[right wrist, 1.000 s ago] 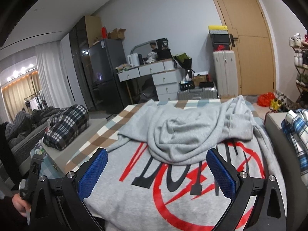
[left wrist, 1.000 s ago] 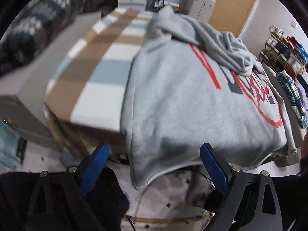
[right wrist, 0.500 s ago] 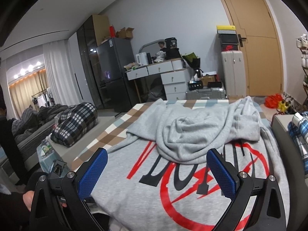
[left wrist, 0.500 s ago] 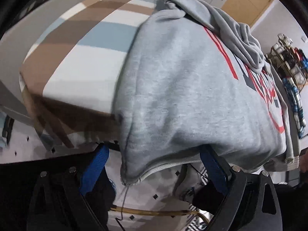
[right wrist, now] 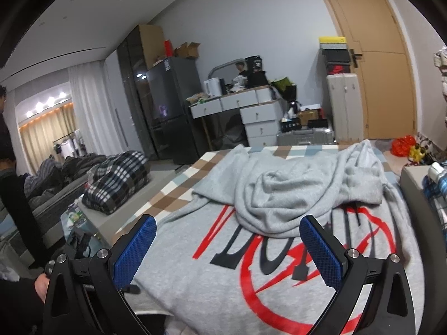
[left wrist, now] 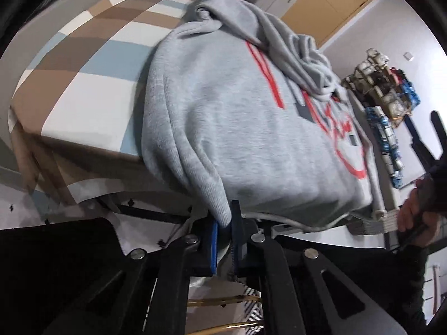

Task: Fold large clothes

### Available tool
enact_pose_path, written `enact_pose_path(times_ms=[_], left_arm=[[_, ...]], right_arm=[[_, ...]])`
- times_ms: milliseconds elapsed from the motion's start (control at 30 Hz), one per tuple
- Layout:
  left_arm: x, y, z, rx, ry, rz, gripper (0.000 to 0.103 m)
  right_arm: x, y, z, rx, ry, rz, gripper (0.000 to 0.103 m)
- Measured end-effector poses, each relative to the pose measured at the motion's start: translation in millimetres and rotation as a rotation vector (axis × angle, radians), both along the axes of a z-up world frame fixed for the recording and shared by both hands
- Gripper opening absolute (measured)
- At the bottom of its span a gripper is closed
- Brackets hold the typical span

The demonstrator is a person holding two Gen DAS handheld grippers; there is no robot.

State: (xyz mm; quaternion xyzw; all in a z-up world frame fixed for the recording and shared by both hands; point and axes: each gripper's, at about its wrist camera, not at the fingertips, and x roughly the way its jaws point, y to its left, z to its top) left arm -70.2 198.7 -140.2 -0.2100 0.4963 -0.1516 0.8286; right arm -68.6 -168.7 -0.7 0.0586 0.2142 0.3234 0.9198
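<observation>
**Left fingers pinch the hoodie's hem; right fingers gape above the print**

Where the grey hoodie droops over the near edge of the bench, the left gripper has its blue-padded fingers drawn almost together on a fold of the ribbed hem, the cloth bunched between them. Most of the garment lies flat on the bench's checked brown, blue and white cover, front up, with a red and black print across the chest. Its hood and sleeves are heaped in a rumpled mound on the far half of the body.

From the right wrist view, the right gripper hovers over the near part of the hoodie with its fingers spread wide, nothing between them, the print showing in the gap. The person's hand appears at the right edge of the left wrist view, just beside the hoodie's other lower corner.

Beyond the bench stand a white desk with drawers, a dark fridge and a wooden door. A plaid bundle lies on a surface to the left.
</observation>
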Motion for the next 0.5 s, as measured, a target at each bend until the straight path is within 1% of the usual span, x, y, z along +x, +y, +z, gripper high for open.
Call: enact_pose_path(times_ms=[33,100,167,200,233,333,433,500], left_arm=[[-1,1,3,-0.012,-0.010,0.004,0.002],[-3,3,10,-0.034,-0.028,0.004,0.002],[-1,1,18,-0.055,-0.041,-0.043,0.002],[1,0,21,-0.062,-0.040,-0.051,0.002],[5,0,26,-0.090,-0.036,-0.073,0.002],[11,0,41,-0.145,-0.046,-0.103,0.002],[21,5,54,-0.255,-0.040,-0.117,0.002],[25,5,61,-0.299,-0.039,-0.129,0.002]], right_arm=[[0,4,-1,-0.003,0.009,0.025,0.103],[-2,16,-6,-0.017,0.041,0.118,0.103],[-5,32,-11,-0.044,0.075,0.217,0.103],[-7,44,-16,-0.069,0.092,0.283,0.103],[-12,57,-21,-0.104,0.105,0.338,0.103],[-27,95,-38,-0.207,0.139,0.462,0.103],[-47,131,-52,-0.291,0.143,0.540,0.103],[-59,152,-59,-0.342,0.103,0.535,0.103]])
